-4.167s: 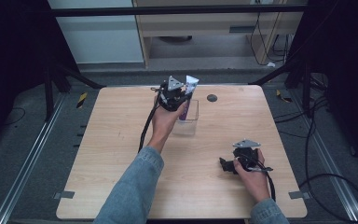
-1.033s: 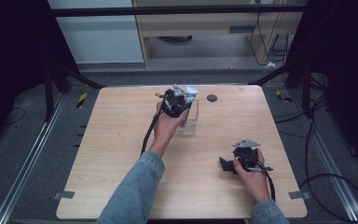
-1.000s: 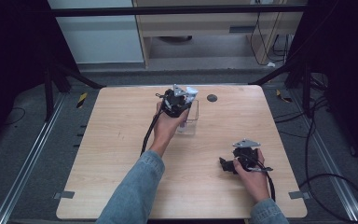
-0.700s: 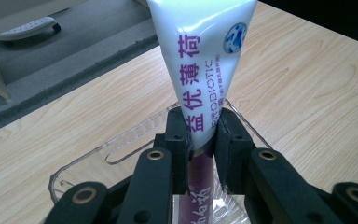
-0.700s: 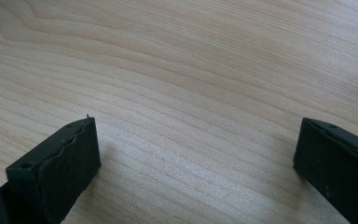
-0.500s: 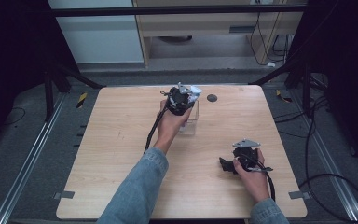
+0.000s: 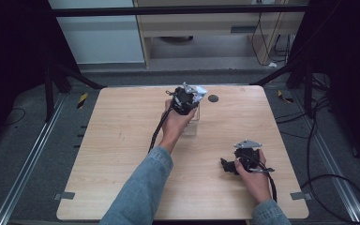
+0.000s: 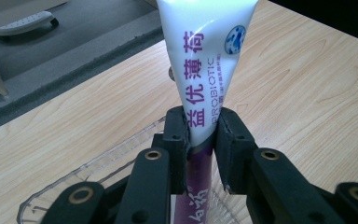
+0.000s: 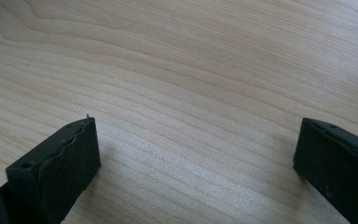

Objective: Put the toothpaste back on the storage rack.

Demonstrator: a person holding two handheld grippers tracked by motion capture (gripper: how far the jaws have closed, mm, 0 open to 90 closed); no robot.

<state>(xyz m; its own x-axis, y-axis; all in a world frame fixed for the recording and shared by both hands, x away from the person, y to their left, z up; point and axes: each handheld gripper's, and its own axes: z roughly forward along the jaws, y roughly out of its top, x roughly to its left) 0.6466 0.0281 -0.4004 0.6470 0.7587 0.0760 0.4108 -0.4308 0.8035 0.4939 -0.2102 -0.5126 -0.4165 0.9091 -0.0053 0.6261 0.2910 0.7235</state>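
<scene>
1. Tube point(image 8: 204, 70) of white-and-purple paste sits clamped between the jaws of the left tool point(image 8: 201, 135), crimped end up, its purple lower part reaching down into a clear plastic container point(image 8: 98, 163) on the bench point(image 7: 122, 140).
2. High view places the left tool point(image 7: 185, 99) over that container point(image 7: 192, 123) near the far edge of the bench, beside a small dark round mark point(image 7: 213, 98).
3. Right tool point(image 9: 196, 158) rests low over bare bench with jaws wide apart and nothing between them; in the high view it point(image 7: 240, 161) lies well apart from the container.
4. Risk, as judged: the grip falls where the tube narrows toward its flat end, so the soft body may slip or pivot in the pads.
5. Risk, as judged: the container is light and nothing steadies it; a sideways pull on the tube could tip or drag it.
6. Risk, as judged: releasing while the tube leans may let it topple over the container wall.
</scene>
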